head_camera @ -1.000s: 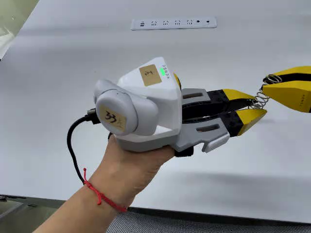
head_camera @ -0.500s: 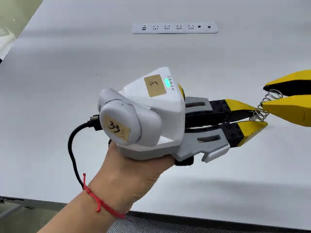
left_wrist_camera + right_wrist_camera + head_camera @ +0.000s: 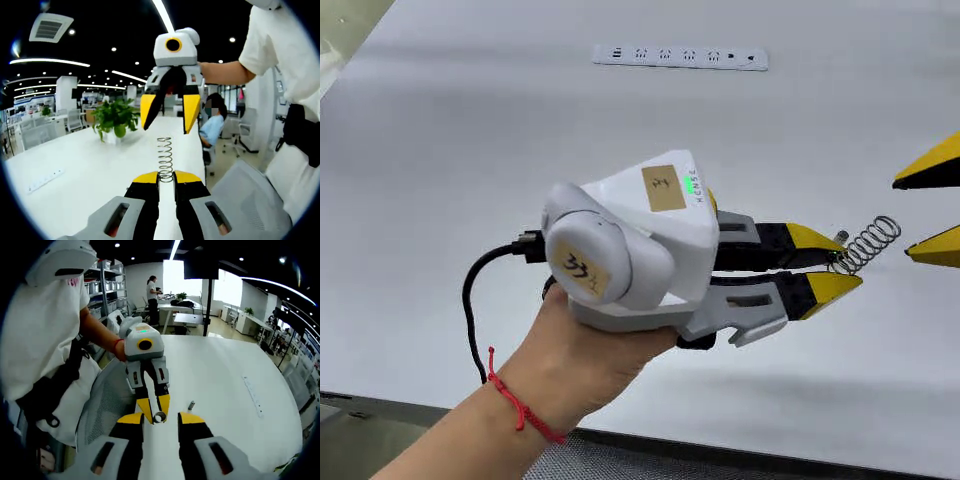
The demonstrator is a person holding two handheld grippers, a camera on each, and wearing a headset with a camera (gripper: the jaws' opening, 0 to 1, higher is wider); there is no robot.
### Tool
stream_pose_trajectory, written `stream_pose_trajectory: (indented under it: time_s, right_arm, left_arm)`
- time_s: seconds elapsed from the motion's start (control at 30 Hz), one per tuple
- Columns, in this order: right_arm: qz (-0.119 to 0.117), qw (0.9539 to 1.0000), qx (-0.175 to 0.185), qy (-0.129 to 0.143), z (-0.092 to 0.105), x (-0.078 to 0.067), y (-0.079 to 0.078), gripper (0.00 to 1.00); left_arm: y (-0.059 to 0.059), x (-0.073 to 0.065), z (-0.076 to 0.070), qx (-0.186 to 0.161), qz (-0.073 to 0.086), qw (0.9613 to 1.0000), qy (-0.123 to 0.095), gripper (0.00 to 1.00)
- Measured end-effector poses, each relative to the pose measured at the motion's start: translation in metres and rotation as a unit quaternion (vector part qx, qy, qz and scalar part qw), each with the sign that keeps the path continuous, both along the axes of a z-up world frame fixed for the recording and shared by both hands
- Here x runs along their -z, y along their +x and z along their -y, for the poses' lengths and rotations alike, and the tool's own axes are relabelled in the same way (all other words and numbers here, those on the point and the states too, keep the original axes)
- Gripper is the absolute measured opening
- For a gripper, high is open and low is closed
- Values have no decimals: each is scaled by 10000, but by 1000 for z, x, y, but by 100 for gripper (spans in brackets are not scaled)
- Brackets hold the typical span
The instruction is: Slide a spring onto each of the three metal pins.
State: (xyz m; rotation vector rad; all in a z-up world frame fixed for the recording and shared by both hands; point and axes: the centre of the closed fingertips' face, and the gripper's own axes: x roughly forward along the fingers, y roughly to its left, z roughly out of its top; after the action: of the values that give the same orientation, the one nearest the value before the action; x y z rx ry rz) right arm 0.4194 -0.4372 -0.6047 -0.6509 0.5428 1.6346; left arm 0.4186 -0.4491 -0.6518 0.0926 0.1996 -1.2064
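While the left gripper has its jaws together, clamped on the near end of the spring, the coil juts free past their tips, its far end at the mouth of the right gripper, jaws apart. Risk: the unsupported coil sags or pops off if the clamp slackens. Pin inside the coil: cannot tell. A small metal pin stands just beyond the right tips.

Tan sticker on top of the left gripper, centre of frame, one handwritten character too small to read, second tan sticker on its rounded back end, handwritten digits resembling 33, tiny lettering beside the green light, illegible
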Motion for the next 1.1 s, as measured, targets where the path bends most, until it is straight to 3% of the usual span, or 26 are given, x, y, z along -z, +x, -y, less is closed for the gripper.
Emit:
stream_pose_trajectory:
  time_s: [0.1, 0.2, 0.27, 0.43, 0.83, 1.1]
  right_arm:
    - [328, 9959, -592, -599, 0, 10, -4, 27]
    - [547, 9895, -949, -937, 0, 15, -4, 26]
    - [515, 9854, -1142, -1155, 2, 19, -8, 25]
    - [681, 9739, -1547, -1518, 5, 27, -11, 22]
    - [748, 9572, -1997, -1959, 10, 43, -19, 17]
    - [724, 9552, -2047, -2012, 11, 45, -20, 14]
  left_arm:
    - [-1, 2, 3, 67, 20, 10000, 46, 10]
    - [-3, 4, 5, 118, 35, 9999, 78, 10]
    - [-4, 5, 7, 148, 51, 9998, 102, 10]
    - [-6, 8, 10, 196, 45, 9997, 145, 10]
    - [-9, 11, 14, 302, 64, 9993, 213, 10]
    - [-10, 11, 15, 299, 73, 9994, 187, 10]
